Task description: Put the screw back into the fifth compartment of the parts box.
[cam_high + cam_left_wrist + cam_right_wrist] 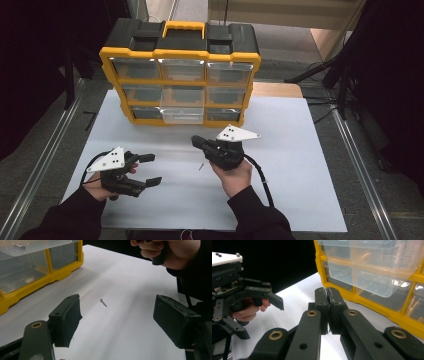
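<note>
No brand, label or writing can be read anywhere on the gear or the box. One yellow and black organizer [180,75] stands at the far side of the white worktop [300,175], with nine clear drawers in three rows of three; the bottom middle drawer [181,114] is pulled out a little. In the right gripper view a small screw [343,273] lies inside a clear drawer, and in the left gripper view one screw [20,247] shows in the drawer at the top left. A single loose screw [103,302] lies on the bare worktop, in front of the organizer and between the two hands, touching neither claw. The left claw [150,170] is held low at the near left with its jaws spread wide and nothing between them; the loose screw lies just ahead of the gap. The right claw [328,307] is pressed fully together, pad against pad, with nothing visible between the pads, and points toward the organizer's lower drawers. Two hands, two claws, each with a grey three-cornered plate on top.
</note>
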A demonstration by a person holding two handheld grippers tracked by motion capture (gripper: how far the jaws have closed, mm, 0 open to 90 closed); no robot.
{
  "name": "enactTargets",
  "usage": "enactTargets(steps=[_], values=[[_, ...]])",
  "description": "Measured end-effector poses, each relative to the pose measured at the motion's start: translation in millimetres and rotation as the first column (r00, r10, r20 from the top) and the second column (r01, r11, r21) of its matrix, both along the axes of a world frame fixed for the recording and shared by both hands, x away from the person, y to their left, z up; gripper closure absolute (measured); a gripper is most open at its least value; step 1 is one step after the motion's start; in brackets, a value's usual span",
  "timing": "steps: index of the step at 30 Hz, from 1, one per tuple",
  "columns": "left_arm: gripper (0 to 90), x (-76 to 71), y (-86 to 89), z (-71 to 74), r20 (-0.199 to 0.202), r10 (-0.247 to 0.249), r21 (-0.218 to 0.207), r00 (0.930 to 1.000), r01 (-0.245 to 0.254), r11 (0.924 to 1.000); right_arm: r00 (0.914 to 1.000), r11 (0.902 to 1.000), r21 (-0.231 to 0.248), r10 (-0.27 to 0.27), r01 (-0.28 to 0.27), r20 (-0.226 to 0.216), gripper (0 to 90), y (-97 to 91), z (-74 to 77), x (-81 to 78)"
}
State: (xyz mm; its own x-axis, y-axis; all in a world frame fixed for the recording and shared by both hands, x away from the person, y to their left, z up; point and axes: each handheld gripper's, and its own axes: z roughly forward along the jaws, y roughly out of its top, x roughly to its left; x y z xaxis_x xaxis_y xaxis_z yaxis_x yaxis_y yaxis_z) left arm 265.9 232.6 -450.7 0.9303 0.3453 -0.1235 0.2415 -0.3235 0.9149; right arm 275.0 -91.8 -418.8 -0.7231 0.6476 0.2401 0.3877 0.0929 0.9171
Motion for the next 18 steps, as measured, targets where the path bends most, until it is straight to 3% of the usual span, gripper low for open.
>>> enactTargets(steps=[18], values=[[21.8,0.9,0.3,0.3,0.004,0.005,-0.006,1.0,-0.005,1.0,0.9996,0.9997,-0.01,-0.024,0.024,0.012,89.3,9.2,17.5,10.3]])
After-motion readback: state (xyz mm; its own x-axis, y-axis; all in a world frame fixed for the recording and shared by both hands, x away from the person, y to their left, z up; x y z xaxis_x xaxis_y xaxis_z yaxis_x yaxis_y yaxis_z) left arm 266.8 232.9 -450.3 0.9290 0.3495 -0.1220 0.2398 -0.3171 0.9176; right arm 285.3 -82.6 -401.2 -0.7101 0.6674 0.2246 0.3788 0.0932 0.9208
